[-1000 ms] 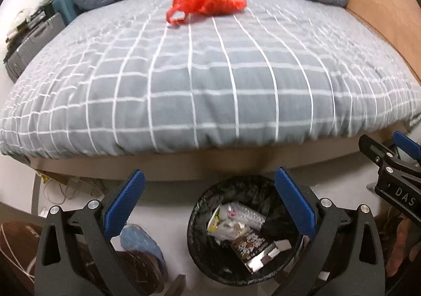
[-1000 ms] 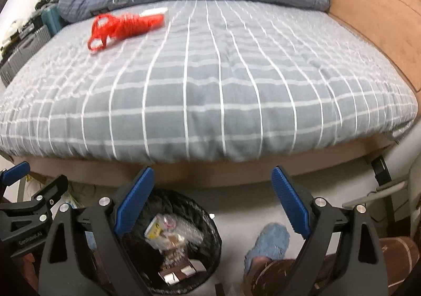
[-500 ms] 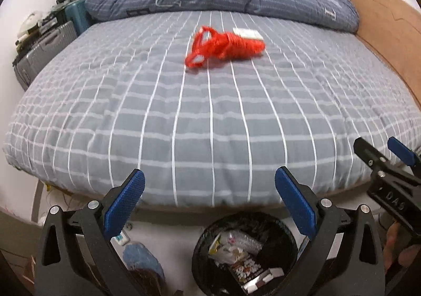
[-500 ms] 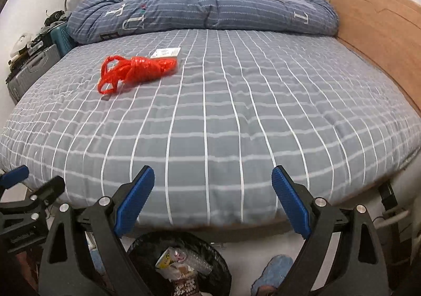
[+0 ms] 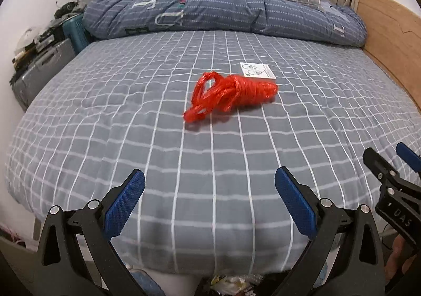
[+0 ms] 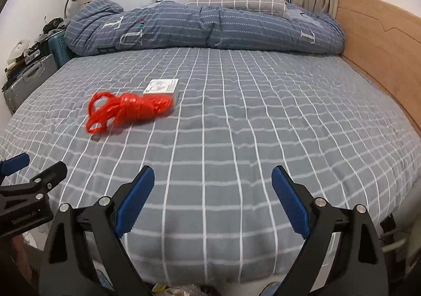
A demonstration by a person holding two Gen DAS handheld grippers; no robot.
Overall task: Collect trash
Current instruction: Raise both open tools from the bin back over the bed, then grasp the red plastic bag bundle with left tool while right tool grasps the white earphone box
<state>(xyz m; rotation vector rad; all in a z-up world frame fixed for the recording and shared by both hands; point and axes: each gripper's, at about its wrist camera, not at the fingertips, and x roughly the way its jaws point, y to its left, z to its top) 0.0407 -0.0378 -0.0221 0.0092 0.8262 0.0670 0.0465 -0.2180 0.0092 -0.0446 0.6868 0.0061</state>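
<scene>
both grippers' fingers (image 5: 123, 203) (image 6: 289, 201) spread empty over the bed's near edge (image 5: 210, 251), red bundle (image 5: 231, 94) apparently touching the white box (image 5: 257, 70).

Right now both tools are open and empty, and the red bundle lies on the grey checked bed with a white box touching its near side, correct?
One thing is off: the white box sits at the far side of the red bundle, toward the quilt, not the near side. The right wrist view shows it. The left tool and right tool are open and empty, and the bundle lies on the grey checked bed.
</scene>
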